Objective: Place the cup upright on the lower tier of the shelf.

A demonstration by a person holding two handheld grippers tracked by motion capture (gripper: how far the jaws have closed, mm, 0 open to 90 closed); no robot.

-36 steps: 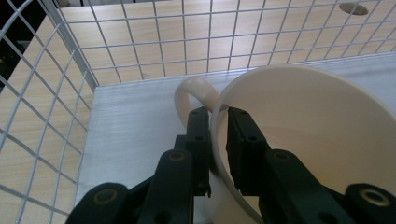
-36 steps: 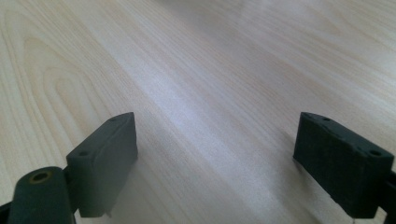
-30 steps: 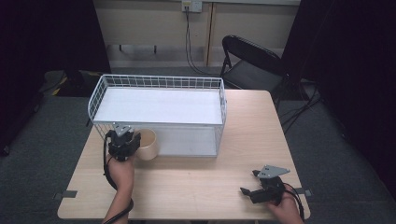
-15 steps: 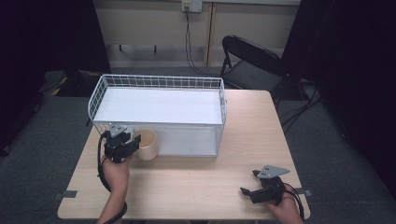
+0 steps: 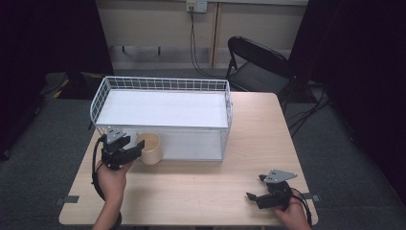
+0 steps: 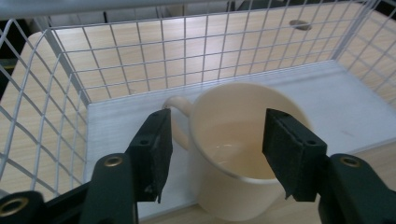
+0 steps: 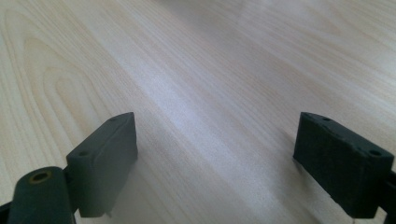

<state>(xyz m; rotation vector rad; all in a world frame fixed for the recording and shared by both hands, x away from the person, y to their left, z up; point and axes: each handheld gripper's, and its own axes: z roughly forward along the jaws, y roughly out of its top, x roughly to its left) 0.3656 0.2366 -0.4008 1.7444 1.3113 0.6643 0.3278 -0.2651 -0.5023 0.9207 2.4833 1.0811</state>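
A cream mug (image 5: 151,147) stands upright on the wooden table (image 5: 206,187), just outside the front wall of a white wire basket (image 5: 163,79). My left gripper (image 5: 138,146) is at the mug's left side, open. In the left gripper view the mug (image 6: 233,158) sits between the two spread jaws of this gripper (image 6: 215,154), its handle turned toward the left jaw, with the basket (image 6: 140,56) behind it. The mug is empty. My right gripper (image 5: 254,188) rests open near the table's front right, and bare wood lies between its jaws (image 7: 215,154).
The basket holds a white liner and takes up the back middle of the table. A black folding chair (image 5: 258,62) stands behind the table at the right. Cables trail from both grippers.
My left gripper has edged slightly to the left, and its hand has shifted with it. The mug and the right gripper have stayed put.
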